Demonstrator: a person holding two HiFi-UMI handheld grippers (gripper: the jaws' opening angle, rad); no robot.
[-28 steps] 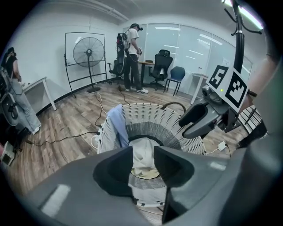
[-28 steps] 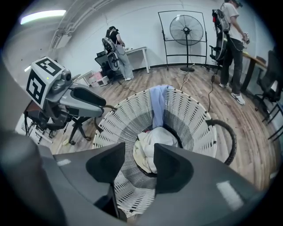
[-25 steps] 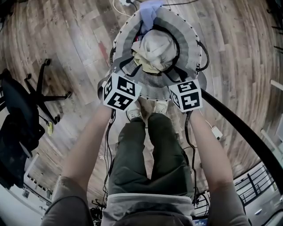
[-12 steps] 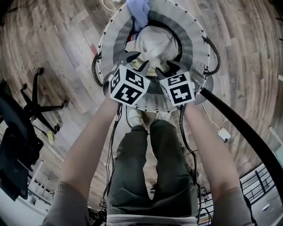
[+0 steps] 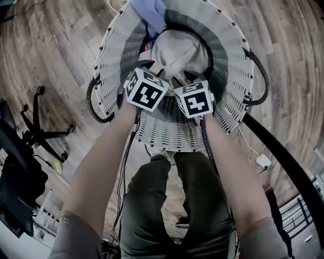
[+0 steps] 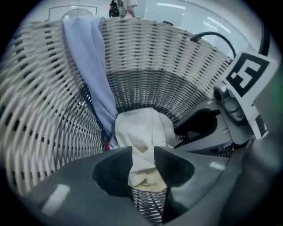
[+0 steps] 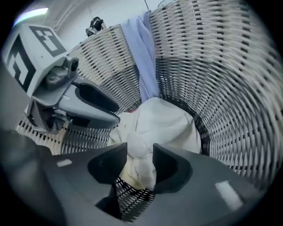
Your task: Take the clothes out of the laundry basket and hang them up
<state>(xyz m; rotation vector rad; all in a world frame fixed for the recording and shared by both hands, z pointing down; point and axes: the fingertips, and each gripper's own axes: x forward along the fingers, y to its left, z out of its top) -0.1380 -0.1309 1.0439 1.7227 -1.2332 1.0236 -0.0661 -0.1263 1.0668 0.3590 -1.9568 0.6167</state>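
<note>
A pale wicker laundry basket (image 5: 230, 66) stands on the floor in front of me. A cream garment (image 5: 177, 48) lies crumpled at its bottom. A light blue garment (image 5: 152, 15) hangs over the far rim. Both grippers are side by side inside the basket, pointing steeply down at the cream garment (image 6: 143, 128). My left gripper (image 6: 143, 159) is open, with the cloth showing in its gap. My right gripper (image 7: 140, 159) has just been closing a little but stands open. A fold of the cream garment (image 7: 159, 123) shows between its jaws, and the pads are not pressing on it.
A scrap of red cloth (image 6: 107, 145) peeks out beside the cream garment. A black office chair (image 5: 43, 124) stands to the left on the wooden floor. A dark rail (image 5: 288, 157) runs diagonally at the right, near a white power adapter (image 5: 263, 162). My legs (image 5: 172, 202) stand just behind the basket.
Both grippers have sunk from above the basket's near rim down into it, close to the cream garment. The basket fills more of the head view.
</note>
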